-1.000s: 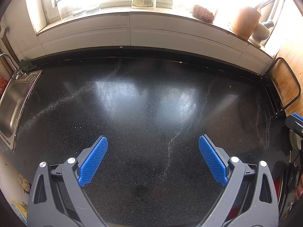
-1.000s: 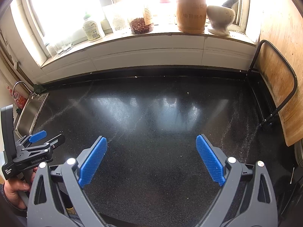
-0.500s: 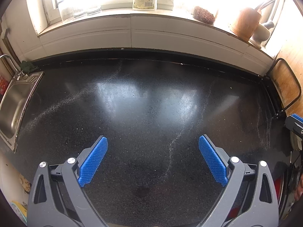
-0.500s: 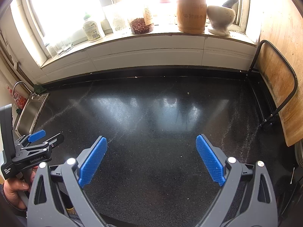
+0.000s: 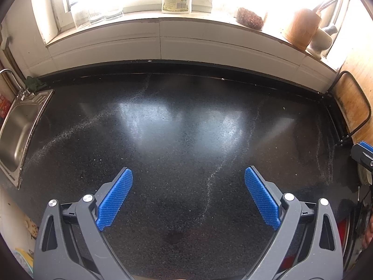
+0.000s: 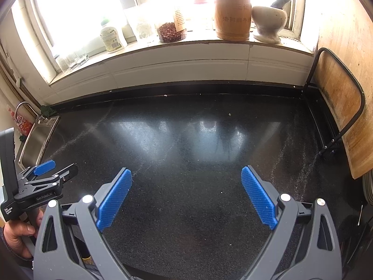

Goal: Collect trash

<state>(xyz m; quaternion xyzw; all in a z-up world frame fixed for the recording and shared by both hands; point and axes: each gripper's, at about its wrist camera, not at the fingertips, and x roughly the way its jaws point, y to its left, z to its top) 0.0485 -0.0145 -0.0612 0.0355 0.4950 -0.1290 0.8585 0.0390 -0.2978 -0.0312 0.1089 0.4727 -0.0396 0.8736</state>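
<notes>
Dark speckled countertop (image 5: 186, 126) fills both views, streaked with pale dusty lines, below a bright windowsill (image 6: 186, 44) holding a bottle (image 6: 112, 37), a jar of red flakes (image 6: 171, 32), a wooden utensil holder (image 6: 233, 15) and a stone mortar (image 6: 268, 24). A steel sink (image 5: 17, 133) sits at the left. The left gripper (image 5: 188, 179) and right gripper (image 6: 186, 178) both hover above the counter with jaws spread wide, holding nothing. Only tiny pale crumbs (image 6: 229, 114) near the back edge could be trash
</notes>
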